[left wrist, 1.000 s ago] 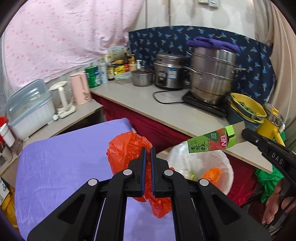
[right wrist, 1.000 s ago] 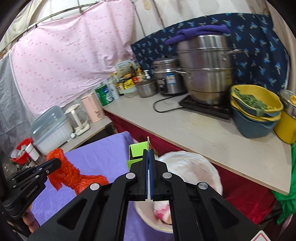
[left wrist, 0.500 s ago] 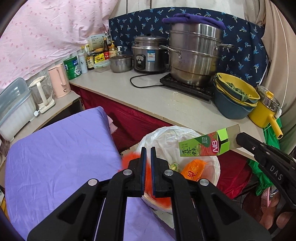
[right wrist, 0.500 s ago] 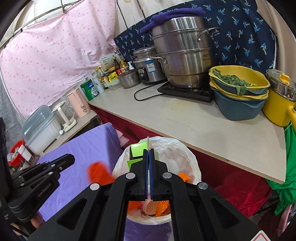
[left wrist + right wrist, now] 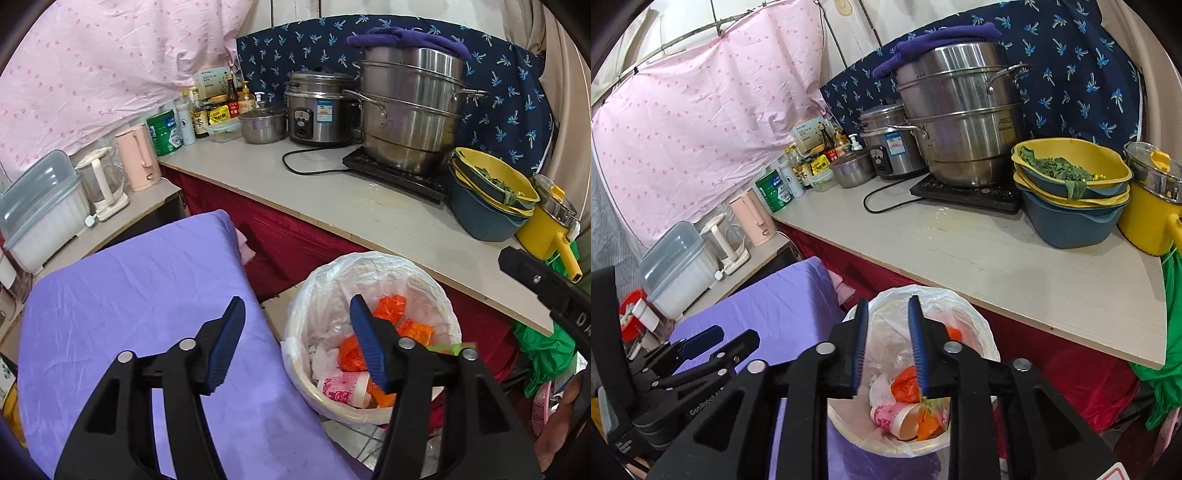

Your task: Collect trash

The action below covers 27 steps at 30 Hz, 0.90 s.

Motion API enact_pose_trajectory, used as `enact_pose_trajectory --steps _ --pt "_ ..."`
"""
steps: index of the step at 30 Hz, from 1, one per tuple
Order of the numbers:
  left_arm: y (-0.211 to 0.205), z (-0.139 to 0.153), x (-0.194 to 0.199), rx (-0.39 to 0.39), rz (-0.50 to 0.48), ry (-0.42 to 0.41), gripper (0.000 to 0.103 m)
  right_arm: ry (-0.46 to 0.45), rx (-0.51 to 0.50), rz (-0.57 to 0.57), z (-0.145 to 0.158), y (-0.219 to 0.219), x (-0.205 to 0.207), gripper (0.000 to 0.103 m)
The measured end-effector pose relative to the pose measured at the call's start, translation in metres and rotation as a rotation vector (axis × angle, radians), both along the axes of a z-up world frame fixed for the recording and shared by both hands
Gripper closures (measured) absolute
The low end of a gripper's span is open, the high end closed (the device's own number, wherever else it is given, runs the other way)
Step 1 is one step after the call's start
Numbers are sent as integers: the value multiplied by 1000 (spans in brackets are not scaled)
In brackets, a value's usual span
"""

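Now both claws hang opening over the bin — left gripper wide, right gripper narrow, nothing between. Below lies the orange bag — light, soft, slippery; pinch a bunched fold.

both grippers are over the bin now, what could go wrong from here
1. The left gripper and right gripper are both opening with nothing between the jaws, side by side over the bin; pulling back together, they might knock each other.
2. The bin's thin liner lies close to the fingers and could snag on one.
3. The counter edge overhangs the bin, so lifting straight up may bump it.
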State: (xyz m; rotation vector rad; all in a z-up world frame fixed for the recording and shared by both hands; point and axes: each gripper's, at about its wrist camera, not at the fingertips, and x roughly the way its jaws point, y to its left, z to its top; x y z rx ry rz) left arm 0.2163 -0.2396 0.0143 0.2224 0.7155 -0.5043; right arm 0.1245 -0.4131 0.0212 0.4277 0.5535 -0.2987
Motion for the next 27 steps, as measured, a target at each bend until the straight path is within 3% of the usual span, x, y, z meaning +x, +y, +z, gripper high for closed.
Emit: enact_pose_trajectory --steps 6,15,27 --pt "8 7 -3 -7 20 -20 35 -15 -29 11 12 11 -3 61" --pt "22 12 -10 1 47 -41 26 -25 -57 24 22 27 -10 47" --pt "46 6 -28 32 97 -34 13 62 -107 24 13 62 -32 30"
